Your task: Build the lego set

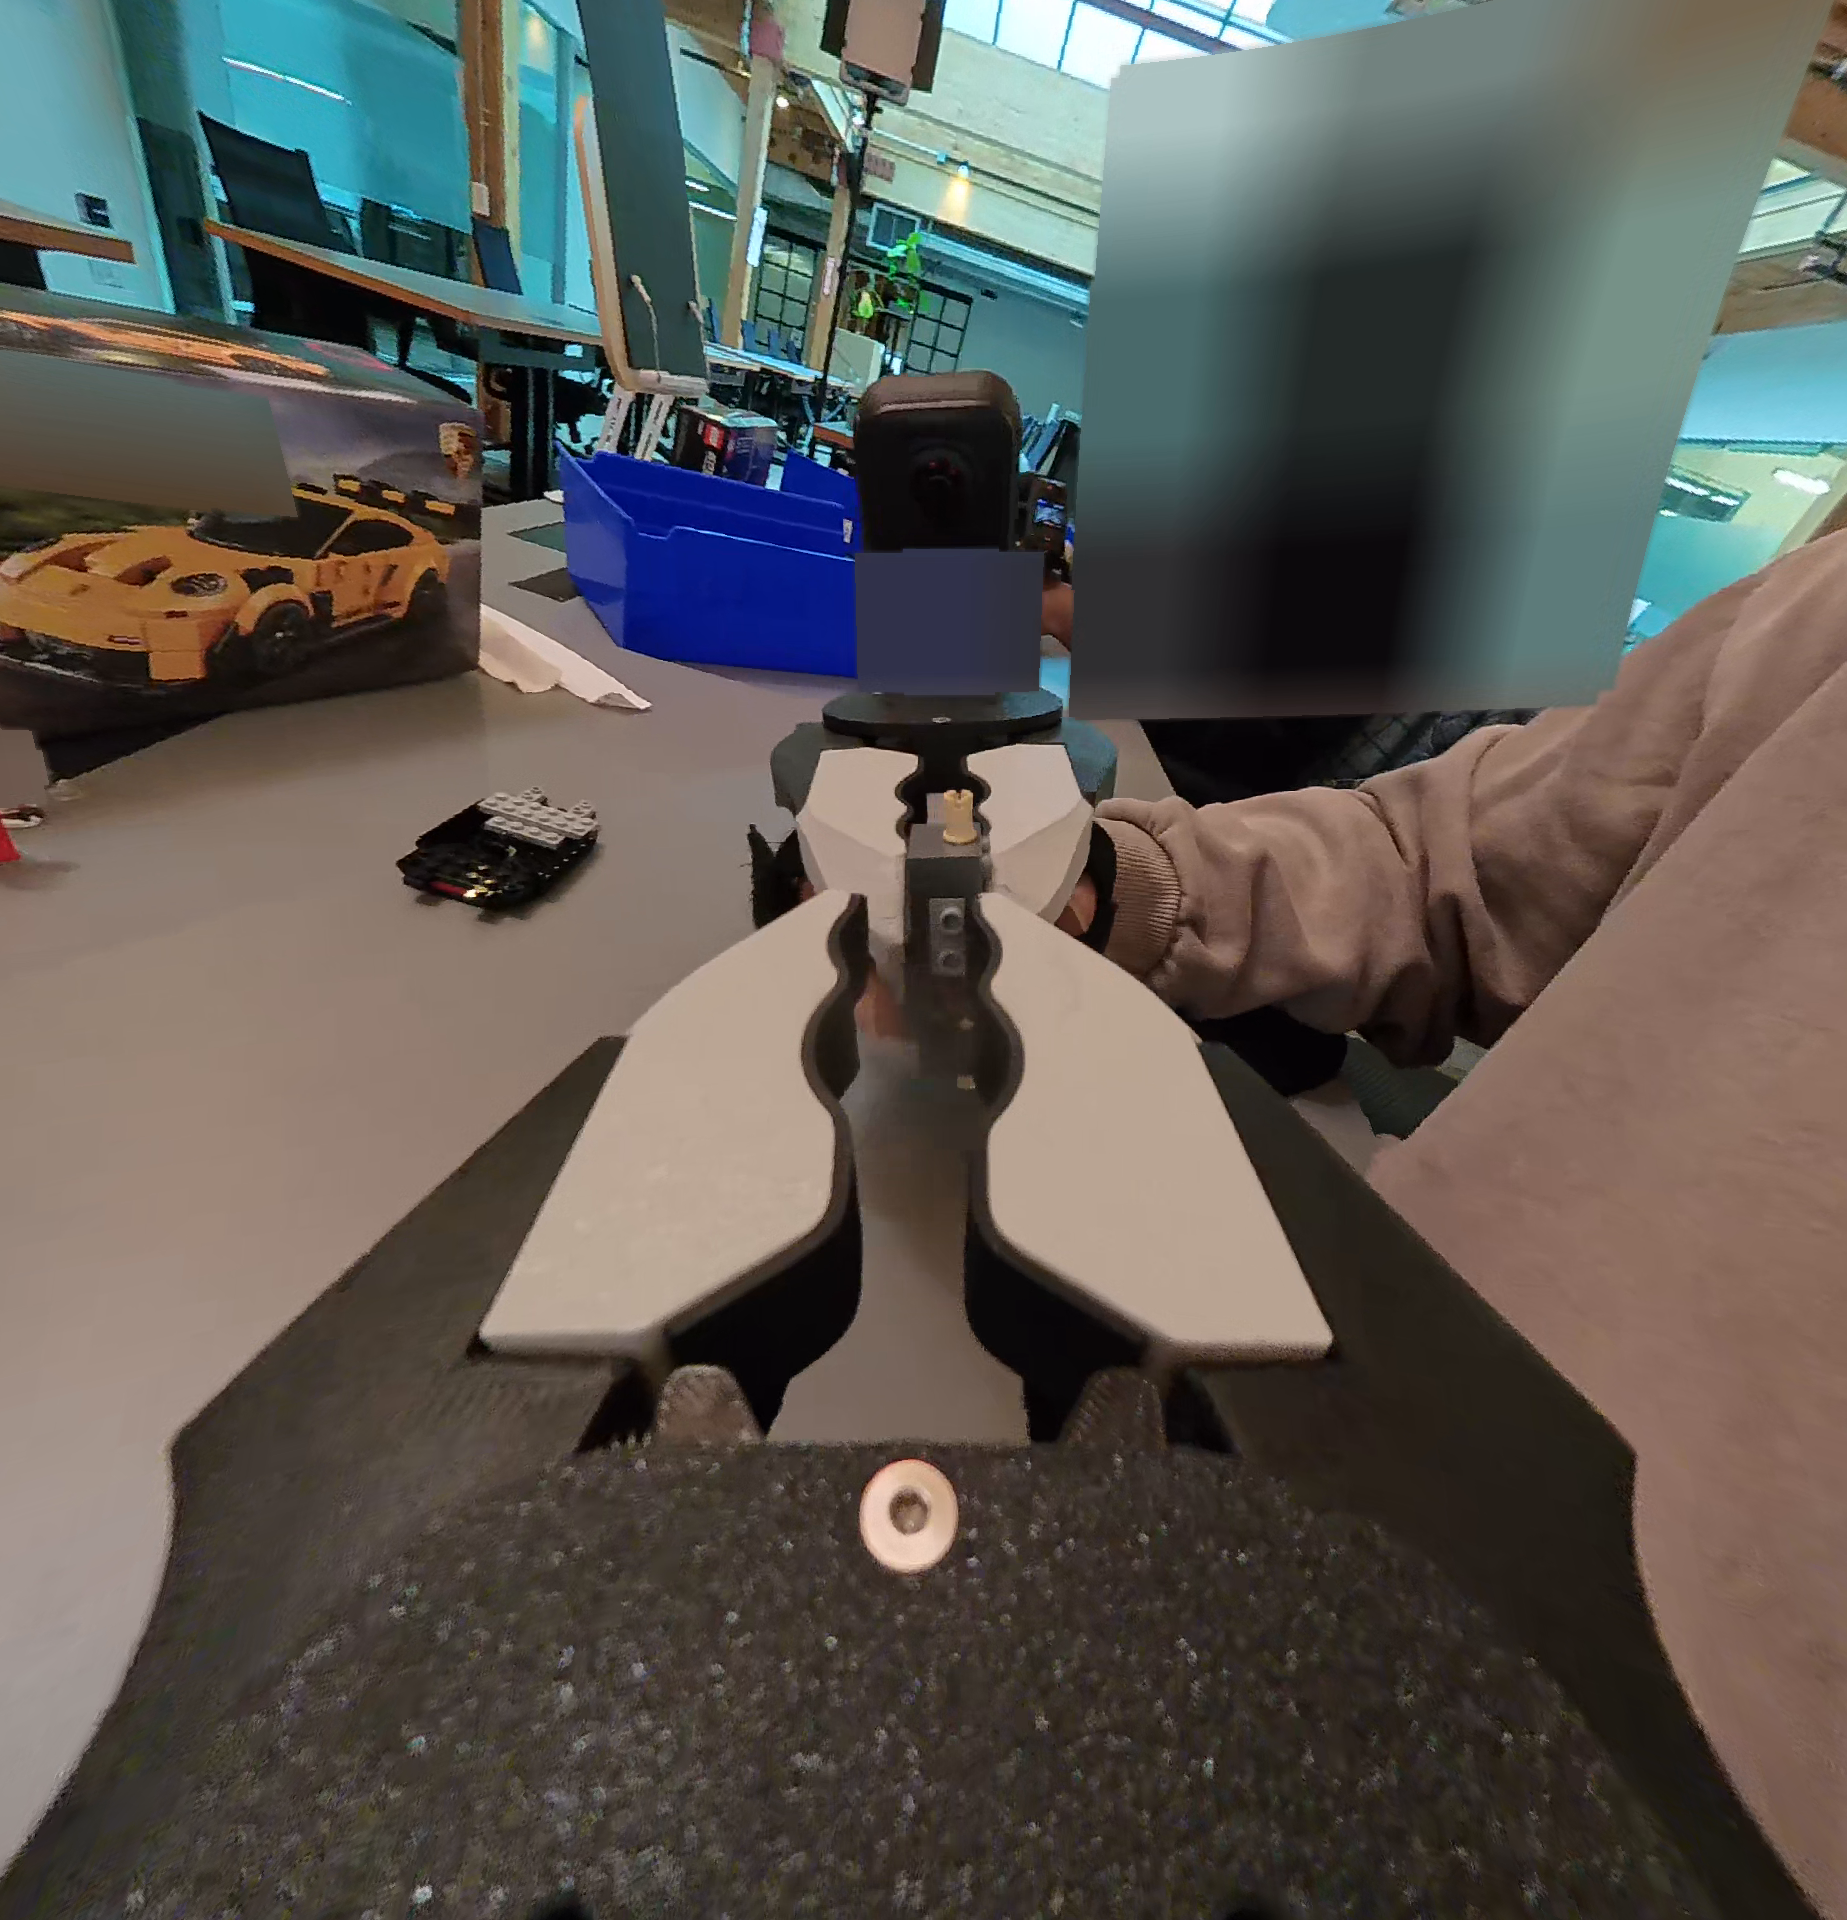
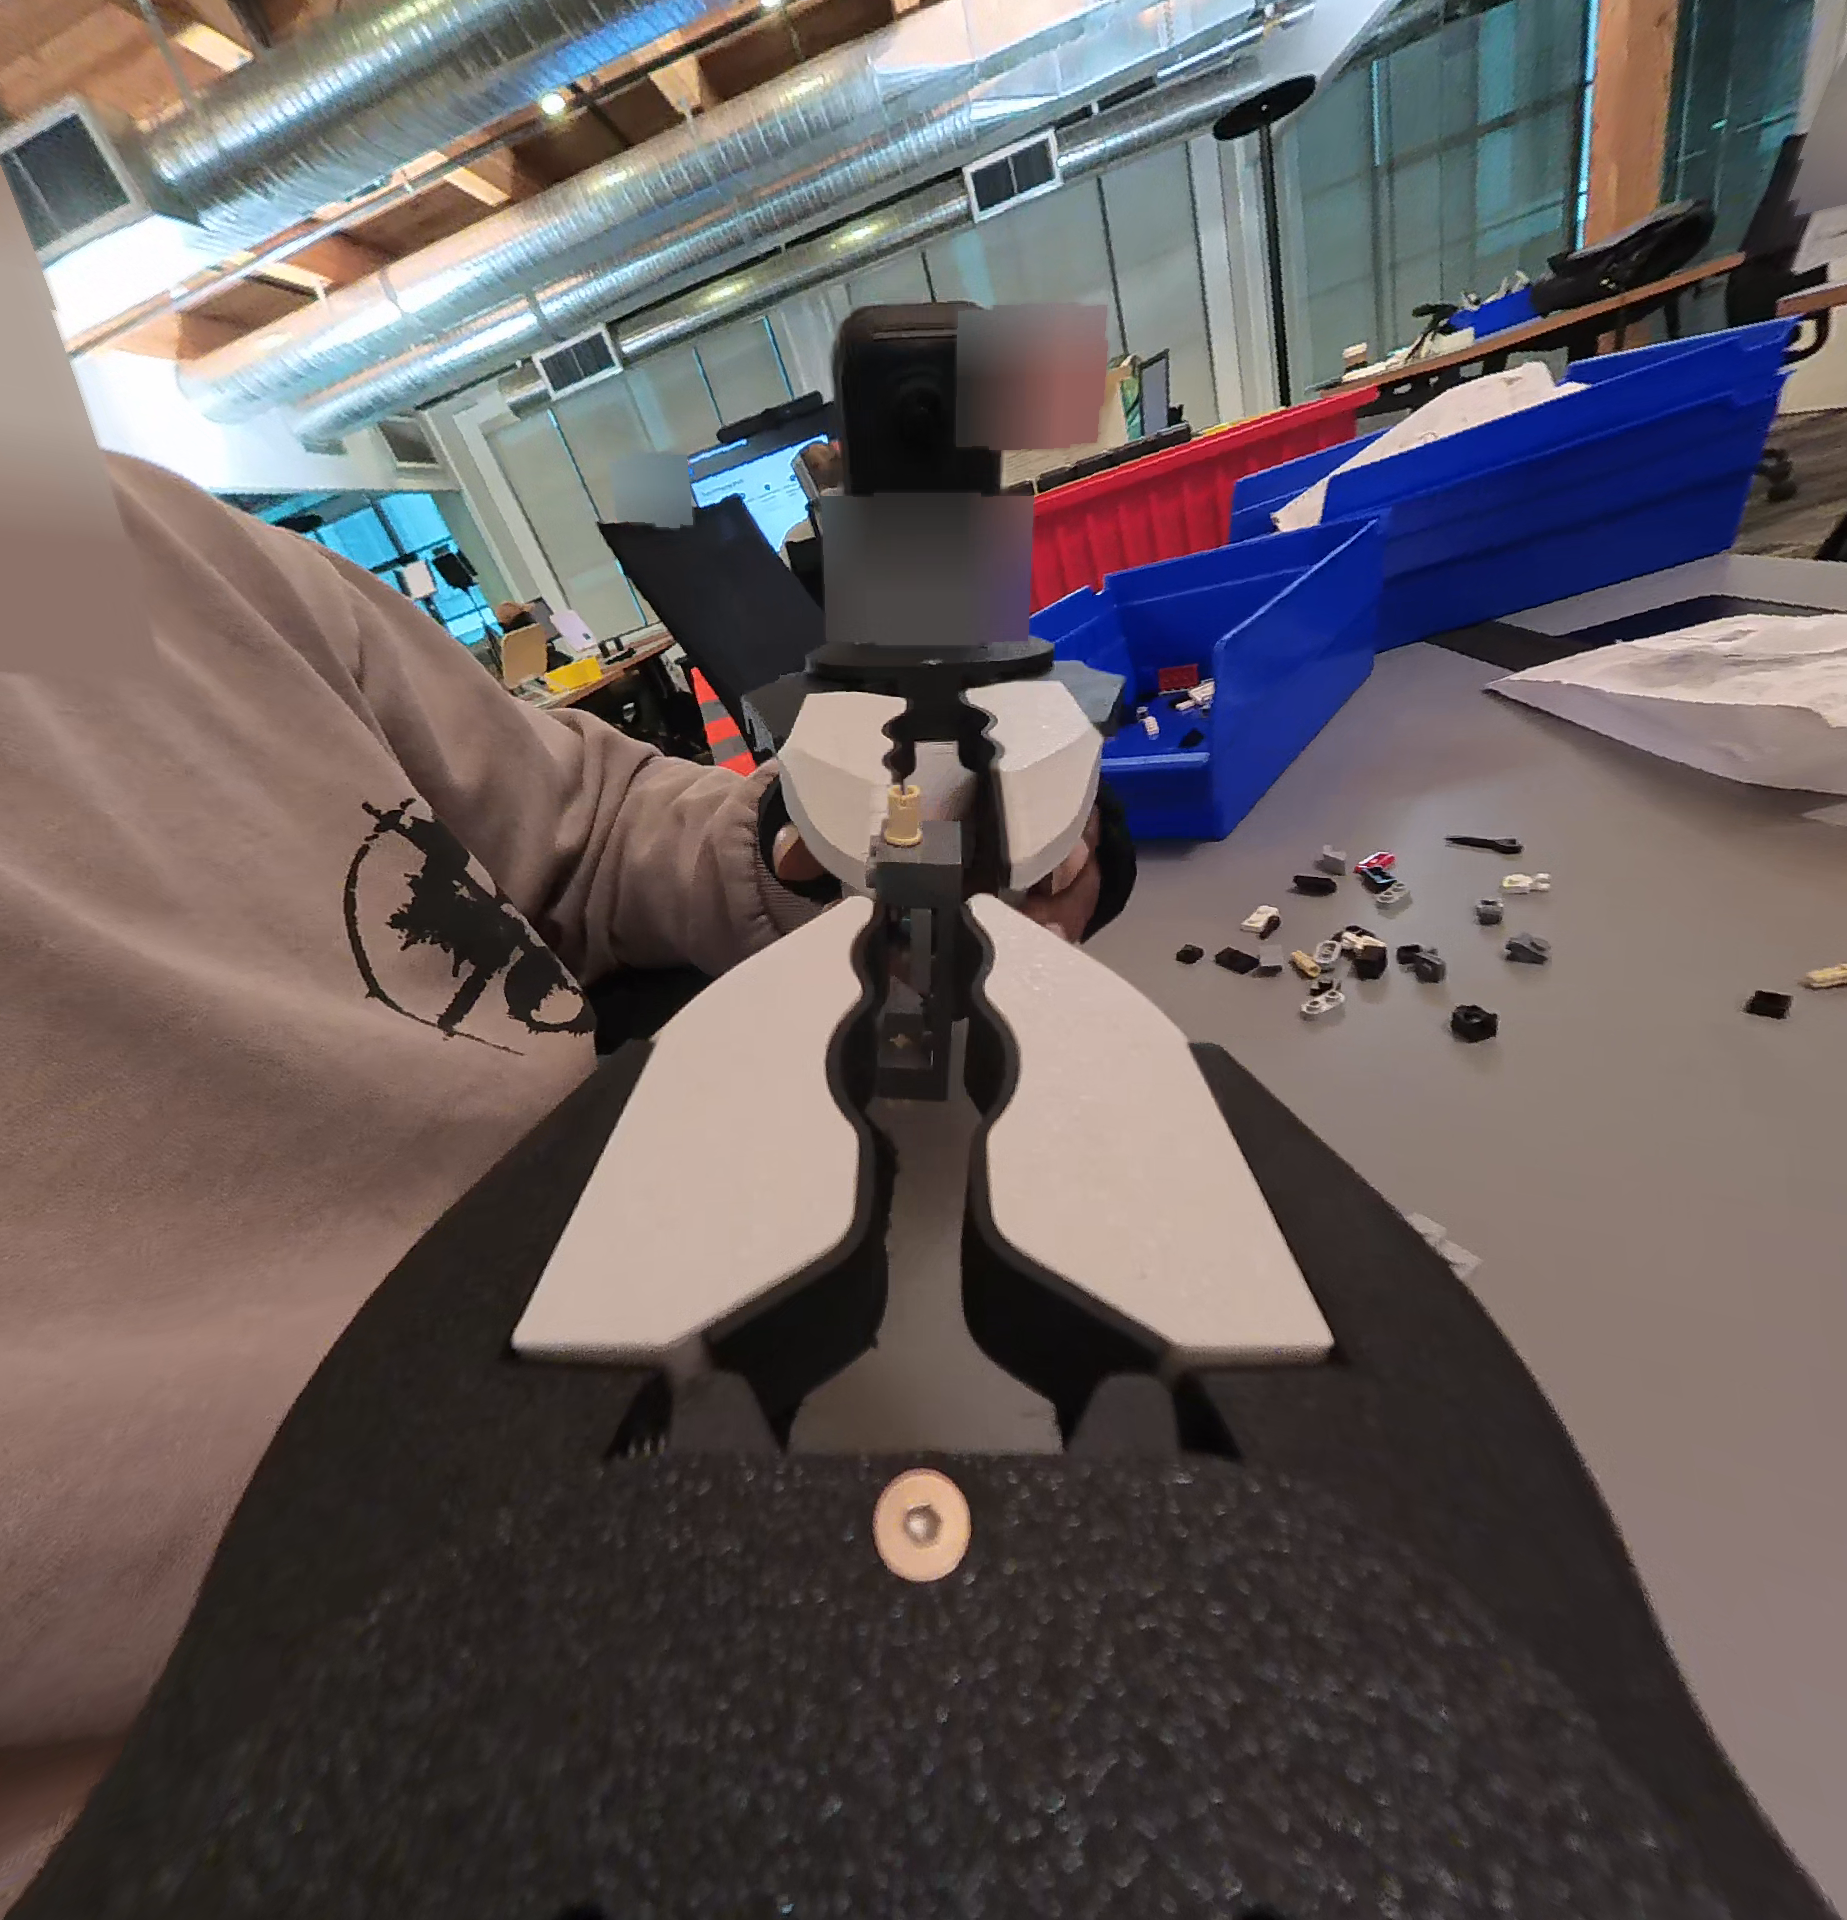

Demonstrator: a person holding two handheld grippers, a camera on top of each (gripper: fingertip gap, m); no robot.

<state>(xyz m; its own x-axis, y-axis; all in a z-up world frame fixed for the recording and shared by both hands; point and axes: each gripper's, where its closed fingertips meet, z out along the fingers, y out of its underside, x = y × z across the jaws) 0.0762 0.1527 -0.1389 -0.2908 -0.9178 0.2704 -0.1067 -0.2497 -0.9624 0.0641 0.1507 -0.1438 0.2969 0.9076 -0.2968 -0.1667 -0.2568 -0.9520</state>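
Left wrist view: both claws' fingertips hide the grey lego assembly.

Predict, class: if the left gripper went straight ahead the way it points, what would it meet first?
Probably the right gripper, facing it just beyond the dark grey lego piece they share; depth is uncertain.

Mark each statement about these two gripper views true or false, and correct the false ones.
1. Both grippers grip one grey lego assembly between them, above the table. True.
2. A tan peg sticks up from the assembly. True.
3. The loose pieces lie in a red bin. False: they are scattered on the table.
4. The box shows a blue car. False: the car is yellow.
5. A black and grey chassis lies on the table, untouched. True.
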